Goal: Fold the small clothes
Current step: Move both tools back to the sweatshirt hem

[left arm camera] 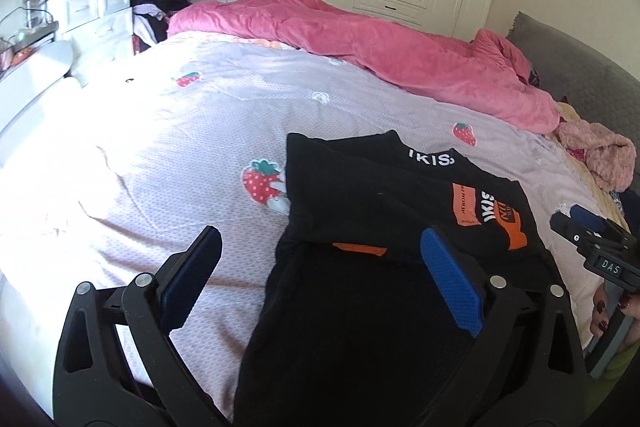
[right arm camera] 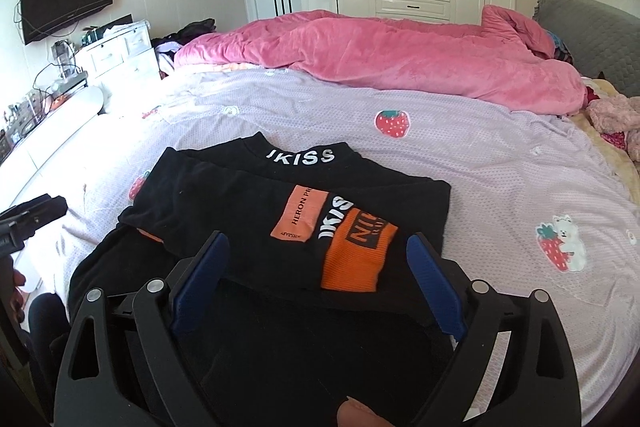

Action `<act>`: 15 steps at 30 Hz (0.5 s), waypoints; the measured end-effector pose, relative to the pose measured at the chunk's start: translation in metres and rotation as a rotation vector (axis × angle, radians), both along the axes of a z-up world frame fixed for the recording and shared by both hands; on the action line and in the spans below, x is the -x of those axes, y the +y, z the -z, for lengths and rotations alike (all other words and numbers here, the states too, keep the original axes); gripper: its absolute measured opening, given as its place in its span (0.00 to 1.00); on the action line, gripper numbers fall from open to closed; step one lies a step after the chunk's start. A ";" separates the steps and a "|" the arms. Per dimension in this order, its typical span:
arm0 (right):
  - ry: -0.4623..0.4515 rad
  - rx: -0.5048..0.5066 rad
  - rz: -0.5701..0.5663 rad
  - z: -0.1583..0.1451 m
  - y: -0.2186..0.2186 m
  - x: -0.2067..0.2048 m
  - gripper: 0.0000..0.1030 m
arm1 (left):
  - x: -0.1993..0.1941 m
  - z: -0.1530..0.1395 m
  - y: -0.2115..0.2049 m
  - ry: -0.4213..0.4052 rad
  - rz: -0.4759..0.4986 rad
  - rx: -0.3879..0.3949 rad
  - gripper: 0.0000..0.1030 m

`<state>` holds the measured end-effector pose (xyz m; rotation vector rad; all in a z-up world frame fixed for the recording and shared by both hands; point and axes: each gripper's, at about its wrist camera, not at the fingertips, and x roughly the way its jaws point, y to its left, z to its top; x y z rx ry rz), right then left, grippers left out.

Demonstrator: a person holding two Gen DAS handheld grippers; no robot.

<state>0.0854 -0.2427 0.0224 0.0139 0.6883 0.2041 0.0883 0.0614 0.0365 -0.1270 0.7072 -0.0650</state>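
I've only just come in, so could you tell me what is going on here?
A person is folding a black top on the bed, with a hand-held gripper in each hand. The left hand-held gripper and right hand-held gripper are both open, holding nothing. The top lies partly folded, orange cuff across it.

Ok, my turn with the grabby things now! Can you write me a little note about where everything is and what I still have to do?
Left gripper: open, holding nothing, over the near left part of the black top.
Right gripper: open, holding nothing, over the same top.
The top lies on the strawberry bedsheet, sleeves folded in, collar away from you.
Done: the sleeves are folded across.
Left: probably fold the bottom part up toward the collar.
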 end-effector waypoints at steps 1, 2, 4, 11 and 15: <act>-0.002 -0.001 0.001 -0.001 -0.002 0.003 0.87 | 0.002 -0.001 0.002 -0.001 -0.005 -0.001 0.91; -0.004 -0.001 0.001 -0.002 -0.002 0.004 0.87 | 0.004 -0.002 0.004 -0.002 -0.013 -0.005 0.91; -0.009 -0.002 0.003 -0.003 -0.005 0.010 0.87 | 0.009 -0.005 0.010 -0.006 -0.026 -0.008 0.91; -0.016 -0.005 0.009 -0.005 -0.013 0.021 0.87 | 0.029 -0.007 0.025 -0.002 -0.055 -0.020 0.91; -0.015 -0.004 0.011 -0.004 -0.017 0.028 0.87 | 0.041 -0.004 0.032 0.008 -0.068 -0.026 0.91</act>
